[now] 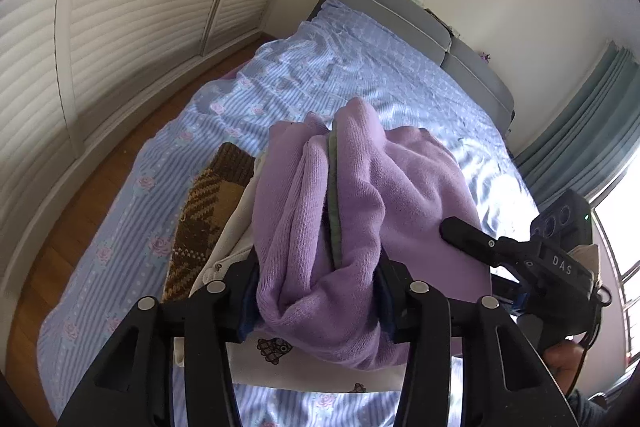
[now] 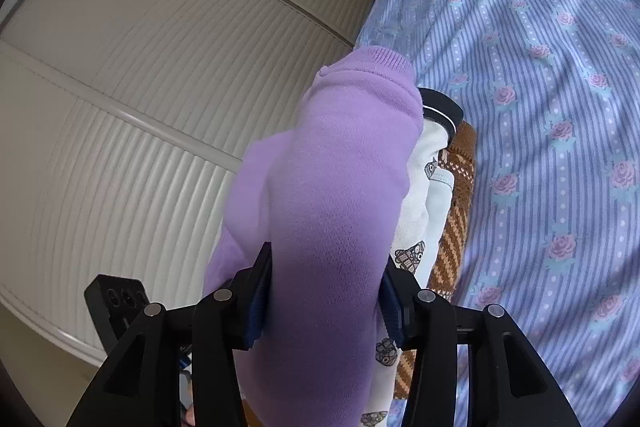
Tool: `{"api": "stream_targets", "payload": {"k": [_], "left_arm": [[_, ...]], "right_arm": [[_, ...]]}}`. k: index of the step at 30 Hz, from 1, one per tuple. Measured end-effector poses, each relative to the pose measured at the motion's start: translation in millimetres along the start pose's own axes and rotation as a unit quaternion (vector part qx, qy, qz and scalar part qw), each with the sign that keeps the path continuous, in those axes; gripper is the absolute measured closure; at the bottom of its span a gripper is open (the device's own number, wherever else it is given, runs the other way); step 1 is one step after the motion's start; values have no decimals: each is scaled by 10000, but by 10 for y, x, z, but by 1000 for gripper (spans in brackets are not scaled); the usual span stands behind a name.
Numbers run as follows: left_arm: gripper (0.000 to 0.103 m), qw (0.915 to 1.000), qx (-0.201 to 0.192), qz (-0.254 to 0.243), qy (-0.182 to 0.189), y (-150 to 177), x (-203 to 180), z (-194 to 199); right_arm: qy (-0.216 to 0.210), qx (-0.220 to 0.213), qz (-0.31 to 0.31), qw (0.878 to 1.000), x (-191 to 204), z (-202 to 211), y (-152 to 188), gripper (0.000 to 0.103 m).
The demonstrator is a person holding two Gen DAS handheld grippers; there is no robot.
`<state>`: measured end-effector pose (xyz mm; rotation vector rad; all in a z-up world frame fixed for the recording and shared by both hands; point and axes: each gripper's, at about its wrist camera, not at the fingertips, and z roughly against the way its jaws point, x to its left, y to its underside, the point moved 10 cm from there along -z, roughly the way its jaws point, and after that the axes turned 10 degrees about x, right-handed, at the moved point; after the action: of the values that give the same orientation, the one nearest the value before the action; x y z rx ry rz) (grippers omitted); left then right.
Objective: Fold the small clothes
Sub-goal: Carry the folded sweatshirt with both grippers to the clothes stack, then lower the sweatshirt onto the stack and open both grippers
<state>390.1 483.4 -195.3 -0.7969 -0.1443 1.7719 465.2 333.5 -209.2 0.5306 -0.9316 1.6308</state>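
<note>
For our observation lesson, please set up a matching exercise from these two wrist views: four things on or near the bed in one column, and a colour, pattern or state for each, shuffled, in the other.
Things
1. lilac sweater
2. knitted garment
3. white garment
4. bed sheet

Descriptions
A. blue stripes with pink roses
B. brown and tan pattern, lying under the white piece
C. gripped by both the left gripper and the right gripper
D. printed with small cartoon figures

Pairs: 1-C, 2-B, 3-D, 4-A
</note>
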Motion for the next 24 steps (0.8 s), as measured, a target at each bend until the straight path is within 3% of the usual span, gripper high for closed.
{"api": "stream_targets", "payload": {"k": [6,8,9,10,13,16,20,24], "left_arm": [[45,9986,-379,-213,-307,-37,-122,350],[42,9961,-659,-389,-429,-23,-246,551],[39,9948,-779,-472,-449,-9,-315,620],[38,9933,-894,-592,-429,16,-414,683],[36,9888,-1060,-982,-361,113,-706,726],[36,9847,-1113,-1255,-480,169,-858,615],[36,9881,-977,-1068,-529,177,-782,412],[35,9902,-860,-906,-632,208,-611,255]], "right_arm": [[856,-138,545,9947,45,238,43,43],[1193,-459,854,9881,88,429,1,31],[1282,-641,997,9846,132,533,-17,19],[1272,-833,1183,9813,196,632,-40,17],[1080,-991,1829,9721,421,729,-94,17],[1156,-957,2603,9538,595,676,-86,17],[1274,-694,3315,9322,692,464,-29,17],[1286,-271,3727,9186,713,225,40,17]]}}
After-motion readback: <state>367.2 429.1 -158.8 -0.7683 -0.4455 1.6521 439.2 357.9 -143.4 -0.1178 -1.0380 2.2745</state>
